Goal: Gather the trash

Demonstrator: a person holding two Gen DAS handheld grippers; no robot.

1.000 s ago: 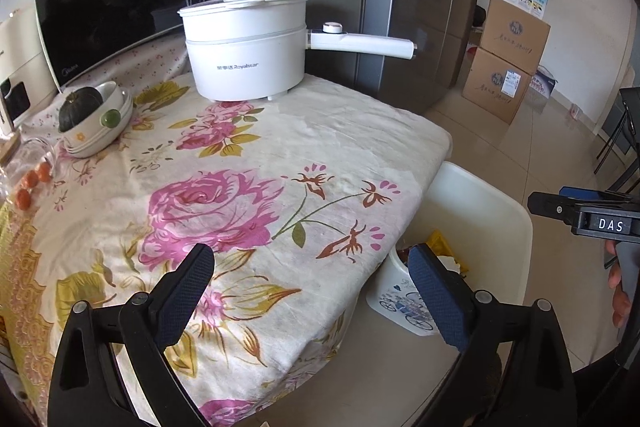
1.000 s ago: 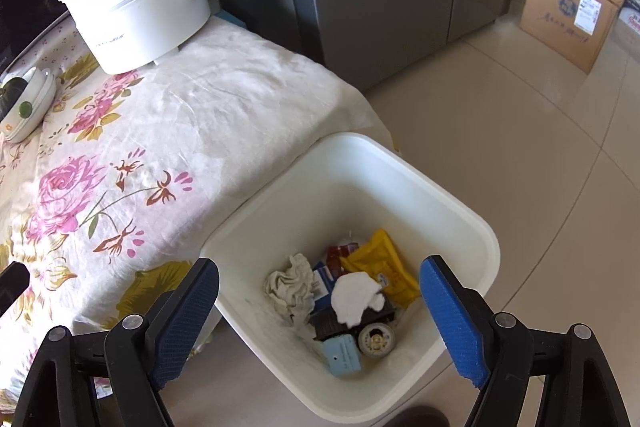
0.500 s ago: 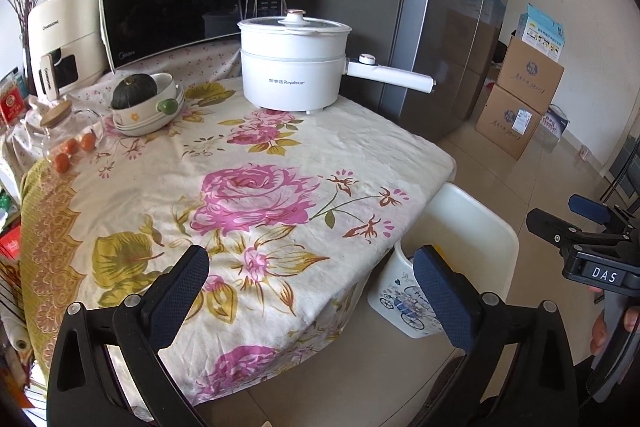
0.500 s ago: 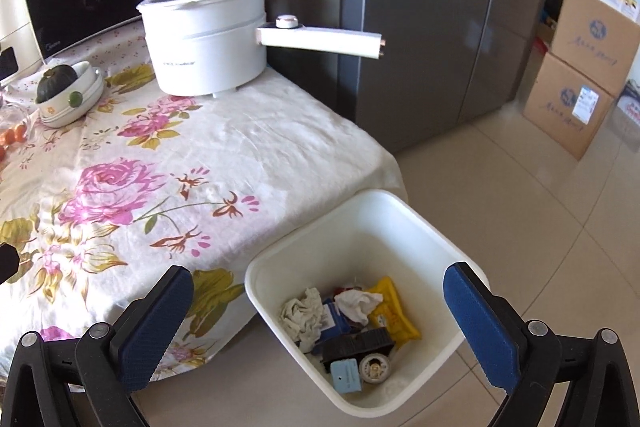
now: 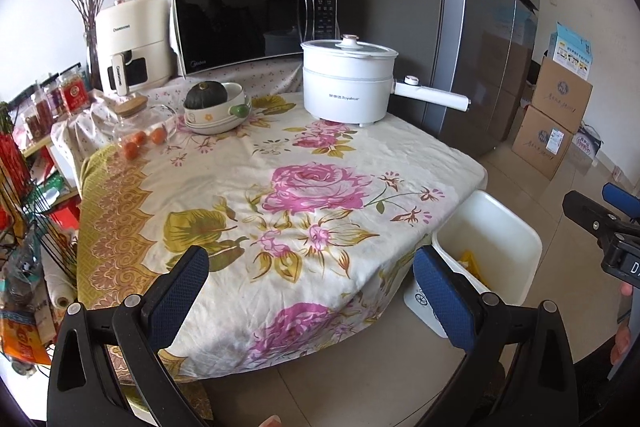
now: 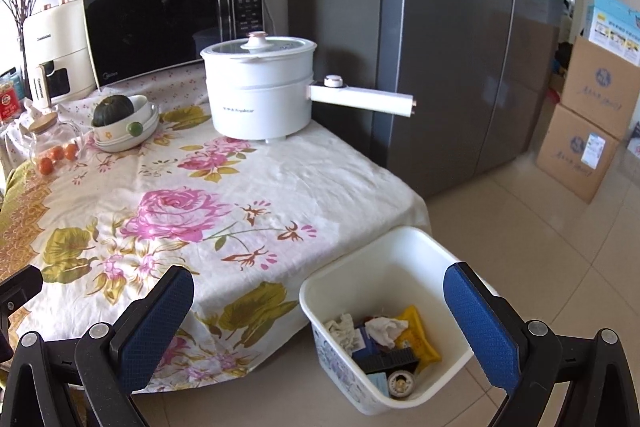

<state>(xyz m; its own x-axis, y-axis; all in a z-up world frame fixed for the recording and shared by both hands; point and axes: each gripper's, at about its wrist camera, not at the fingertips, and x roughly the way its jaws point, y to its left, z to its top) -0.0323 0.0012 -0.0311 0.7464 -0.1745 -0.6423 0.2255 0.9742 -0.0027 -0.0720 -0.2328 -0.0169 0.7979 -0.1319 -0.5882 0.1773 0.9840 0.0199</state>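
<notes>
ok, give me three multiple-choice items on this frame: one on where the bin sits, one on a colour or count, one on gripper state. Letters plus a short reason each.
1. Where is the white trash bin?
A. on the floral tablecloth
B. on the floor at the table's corner
C. on top of the microwave

2. How many cardboard boxes are stacked by the wall, under the blue carton?
A. two
B. four
C. none

3. What state are the left gripper and right gripper in?
A. both shut on trash
B. left shut, right open
C. both open, holding nothing

Answers:
1 B: the bin stands on the tiled floor beside the hanging edge of the floral tablecloth.
2 A: one brown box sits on another in both views.
3 C: each view shows the blue pads wide apart with nothing between them; the trash lies in the bin.
</notes>
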